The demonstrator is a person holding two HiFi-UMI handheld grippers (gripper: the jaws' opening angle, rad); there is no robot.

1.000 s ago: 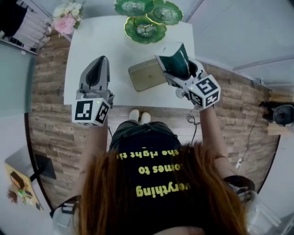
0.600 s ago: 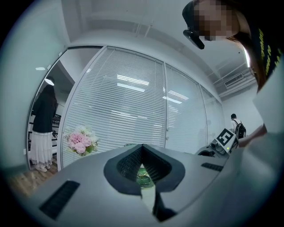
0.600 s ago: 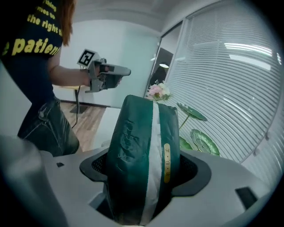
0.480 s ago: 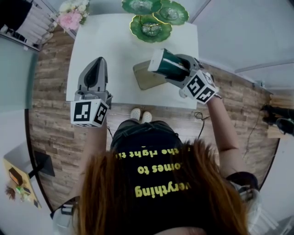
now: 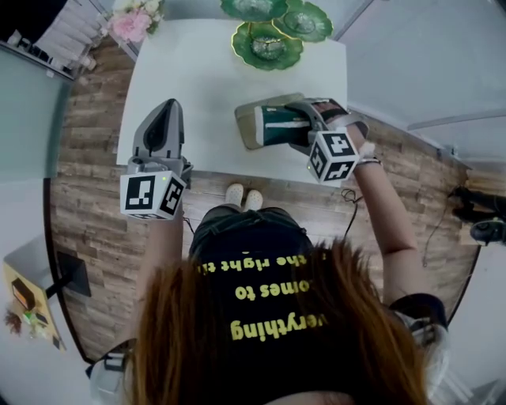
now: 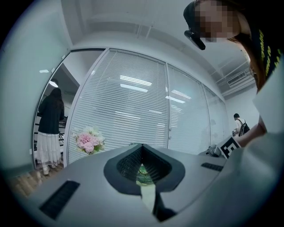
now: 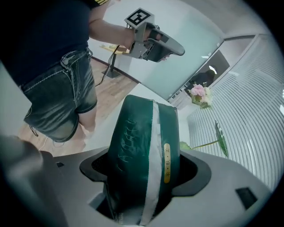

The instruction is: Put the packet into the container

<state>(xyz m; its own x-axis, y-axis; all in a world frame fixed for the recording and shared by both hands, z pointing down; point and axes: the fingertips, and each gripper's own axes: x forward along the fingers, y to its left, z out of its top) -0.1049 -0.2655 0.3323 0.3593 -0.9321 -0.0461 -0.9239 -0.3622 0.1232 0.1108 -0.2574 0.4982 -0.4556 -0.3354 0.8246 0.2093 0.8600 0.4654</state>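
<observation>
A dark green packet [image 5: 281, 126] with a pale stripe and a gold label is clamped in my right gripper [image 5: 299, 126], which is shut on it. The packet lies sideways, pointing left, over the tan rectangular container [image 5: 246, 126] near the white table's front edge; whether they touch cannot be told. In the right gripper view the packet [image 7: 140, 155] stands up between the jaws of the right gripper [image 7: 142, 181]. My left gripper [image 5: 169, 109] hovers over the table's left part, shut and holding nothing. In its own view the left gripper [image 6: 143, 177] shows only a thin slit.
Three green leaf-shaped plates [image 5: 269, 46] sit at the far side of the white table [image 5: 205, 75]. Pink flowers [image 5: 133, 20] stand at the far left corner. The floor is wood planks. A person [image 6: 49, 128] stands behind glass at the left.
My right gripper has swung left and down, turning the packet from upright to lying sideways over the container. The left gripper has stayed put.
</observation>
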